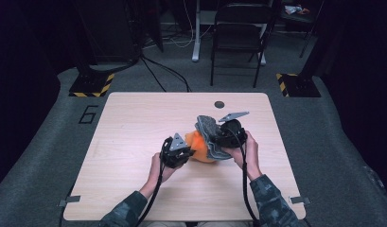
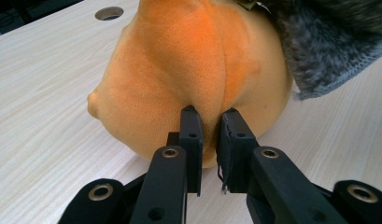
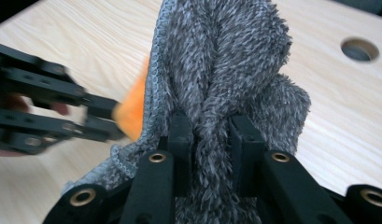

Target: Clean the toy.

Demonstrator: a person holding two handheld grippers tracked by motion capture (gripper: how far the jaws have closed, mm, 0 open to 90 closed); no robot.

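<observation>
An orange plush toy (image 1: pixel 199 147) lies near the middle of the wooden table (image 1: pixel 134 137), and a grey fuzzy cloth (image 1: pixel 211 132) is draped over its right side. My left gripper (image 1: pixel 178 154) sits at the toy's left end. In the left gripper view my left gripper (image 2: pixel 210 122) is shut on a fold of the orange plush toy (image 2: pixel 179 70), with the grey cloth (image 2: pixel 328 42) at the upper right. My right gripper (image 1: pixel 225 134) is at the cloth. In the right gripper view my right gripper (image 3: pixel 211 126) is shut on a bunched ridge of the grey cloth (image 3: pixel 226 60), lifted off the table.
A round cable hole (image 1: pixel 219 104) is set in the table near its far edge. A black folding chair (image 1: pixel 238 33) stands beyond the table. Two yellow-and-black striped stand bases (image 1: pixel 92 85) sit on the floor at the far corners. Bare wood lies to the left and in front.
</observation>
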